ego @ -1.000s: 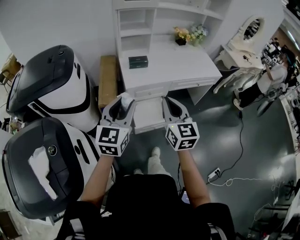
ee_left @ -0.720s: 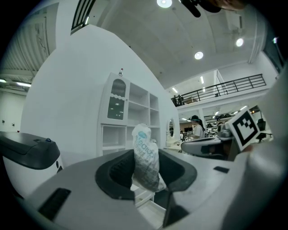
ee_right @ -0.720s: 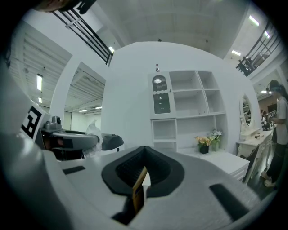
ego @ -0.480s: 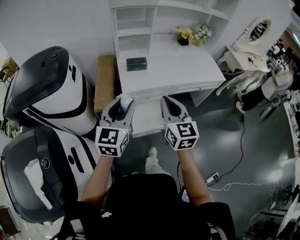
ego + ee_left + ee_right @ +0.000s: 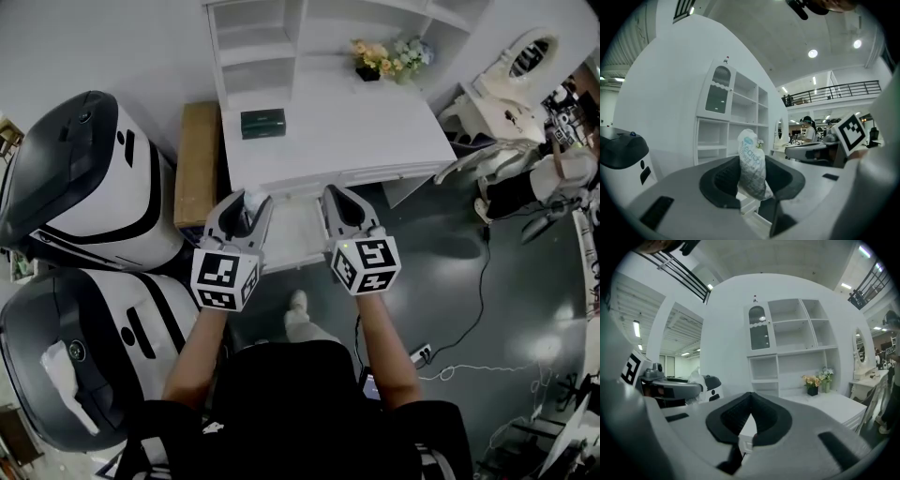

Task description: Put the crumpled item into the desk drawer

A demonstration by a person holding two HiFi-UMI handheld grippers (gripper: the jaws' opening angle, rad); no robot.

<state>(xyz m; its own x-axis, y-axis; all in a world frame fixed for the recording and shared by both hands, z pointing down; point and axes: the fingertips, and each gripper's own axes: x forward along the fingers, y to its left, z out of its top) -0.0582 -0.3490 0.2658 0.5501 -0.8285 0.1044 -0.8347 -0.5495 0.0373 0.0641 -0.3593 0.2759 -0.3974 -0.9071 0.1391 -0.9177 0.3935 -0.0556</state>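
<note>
Both of your grippers have closed in on the white desk (image 5: 375,131) since a second ago, and the desk now fills more of the upper middle of the head view, with the dark green box (image 5: 262,122) sitting further left than it did. Your left gripper (image 5: 246,206) is clamped on the crumpled item (image 5: 751,164), a white packet with blue print. The left gripper view shows it standing upright between the pads, long axis running top to bottom of the frame. Its printed end rises above the jaw tips and its fuller end bulges below them. The head view gives you none of that. From above you see only a small white end of the packet poking out past the jaw tips, towards the desk's front edge. That view does show the open drawer (image 5: 292,234), pulled out under the desk front at mid-frame. It lies between your two grippers, just right of the packet and lower in the picture. Your right gripper (image 5: 750,399) has its jaw tips brought together with nothing between them, which its own view makes plain. That view also catches the packet as a white scrap at its left edge, and the flowers (image 5: 816,380) on the desk at right.
</note>
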